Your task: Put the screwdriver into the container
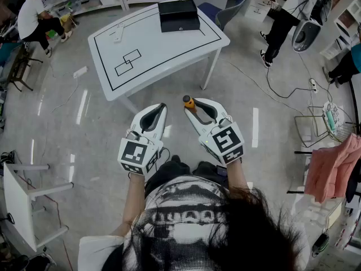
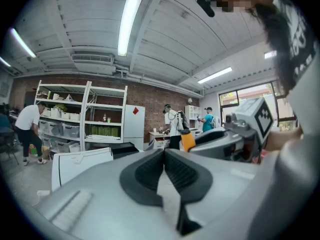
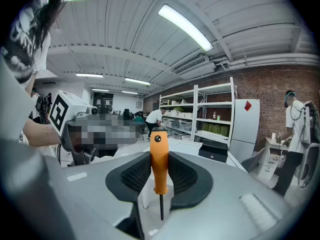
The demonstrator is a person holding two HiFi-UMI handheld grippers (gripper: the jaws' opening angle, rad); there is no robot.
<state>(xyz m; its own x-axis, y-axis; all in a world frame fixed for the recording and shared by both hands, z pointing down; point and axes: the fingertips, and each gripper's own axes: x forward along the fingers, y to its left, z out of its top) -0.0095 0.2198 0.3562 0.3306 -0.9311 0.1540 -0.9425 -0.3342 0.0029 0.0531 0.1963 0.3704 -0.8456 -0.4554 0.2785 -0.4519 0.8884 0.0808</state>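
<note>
My right gripper (image 1: 192,107) is shut on a screwdriver (image 1: 188,102) with an orange handle. In the right gripper view the screwdriver (image 3: 160,164) stands upright between the black pads, handle up and thin shaft down. The left gripper (image 1: 162,106) hangs beside it, shut with nothing between its pads (image 2: 150,171). The container, a black box (image 1: 179,14), sits on the far end of a white table (image 1: 141,66) well ahead of both grippers. The same box (image 3: 215,151) appears small beyond the right gripper's tips. Both grippers are held over the floor, short of the table.
The white table carries black taped outlines and a small white item (image 1: 118,33). A blue chair (image 1: 225,13) stands behind it. People stand at the far left (image 1: 31,18) and far right (image 1: 282,21). A small white table (image 1: 22,199) is at my left, pink cloth (image 1: 333,171) at my right, cables on the floor.
</note>
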